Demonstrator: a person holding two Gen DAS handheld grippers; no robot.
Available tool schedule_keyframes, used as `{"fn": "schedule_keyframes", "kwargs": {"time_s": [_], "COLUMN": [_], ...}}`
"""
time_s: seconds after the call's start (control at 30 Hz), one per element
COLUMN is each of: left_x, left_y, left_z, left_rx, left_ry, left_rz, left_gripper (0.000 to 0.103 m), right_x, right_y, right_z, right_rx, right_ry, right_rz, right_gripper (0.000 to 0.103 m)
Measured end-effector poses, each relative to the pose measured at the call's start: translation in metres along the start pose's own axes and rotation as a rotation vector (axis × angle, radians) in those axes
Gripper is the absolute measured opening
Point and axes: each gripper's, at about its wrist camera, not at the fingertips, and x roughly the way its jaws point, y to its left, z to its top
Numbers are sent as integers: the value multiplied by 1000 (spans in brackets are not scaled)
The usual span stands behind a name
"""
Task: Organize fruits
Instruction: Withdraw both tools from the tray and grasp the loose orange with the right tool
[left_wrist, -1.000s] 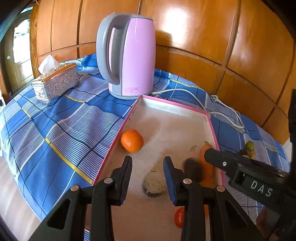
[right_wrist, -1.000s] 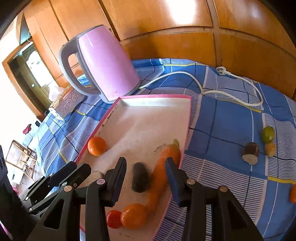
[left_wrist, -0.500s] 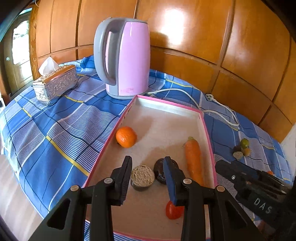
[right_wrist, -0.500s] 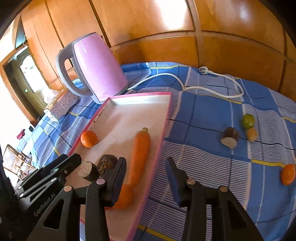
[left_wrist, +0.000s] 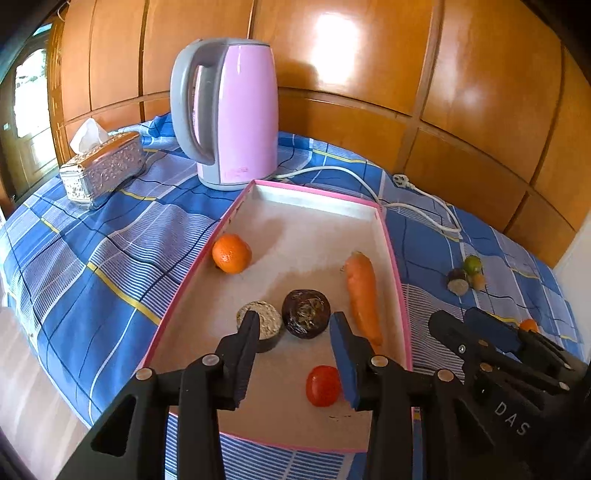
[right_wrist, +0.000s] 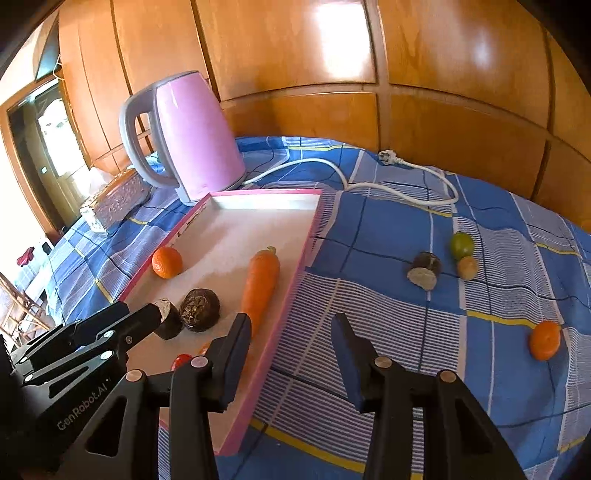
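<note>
Our pink tray (left_wrist: 391, 240) lies under the left gripper (left_wrist: 293, 325), fingers wide and empty. Beyond the right gripper (right_wrist: 291, 328), equally wide, 4 loose fruits wait right-forward; the halved dark fruit (right_wrist: 424, 269) is nearest, so that hand is nearer.

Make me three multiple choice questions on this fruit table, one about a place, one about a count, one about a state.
1. Where is the carrot?
A. inside the pink tray
B. on the cloth
C. behind the kettle

2. How many items lie on the blue cloth right of the tray?
A. two
B. four
C. six

3. The right gripper is:
A. shut on a lime
B. shut on the carrot
C. open

A: it lies along the tray's right wall.
B: lime, small yellowish fruit, dark halved fruit, orange.
C: fingers apart, nothing between.
</note>
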Motion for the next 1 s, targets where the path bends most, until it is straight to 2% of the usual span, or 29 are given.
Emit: {"fn": "schedule_keyframes", "kwargs": {"time_s": [0.3, 0.7, 0.87, 1.0], "left_x": [-5, -5, -1, 4], "left_y": [-20, -70, -88, -99], "left_z": [-7, -18, -21, -23], "left_rx": [45, 157, 194, 217], "left_ry": [2, 20, 34, 49], "left_rz": [-25, -110, -139, -156], "left_gripper": [40, 40, 51, 51], "right_x": [-7, -20, -28, -34], "right_y": [-25, -80, -111, -137], "right_z": [-11, -37, -46, -54], "right_rx": [67, 177, 240, 292], "right_ry": [-6, 8, 8, 12], "right_rz": [-38, -135, -188, -230], "right_gripper": [47, 48, 48, 48]}}
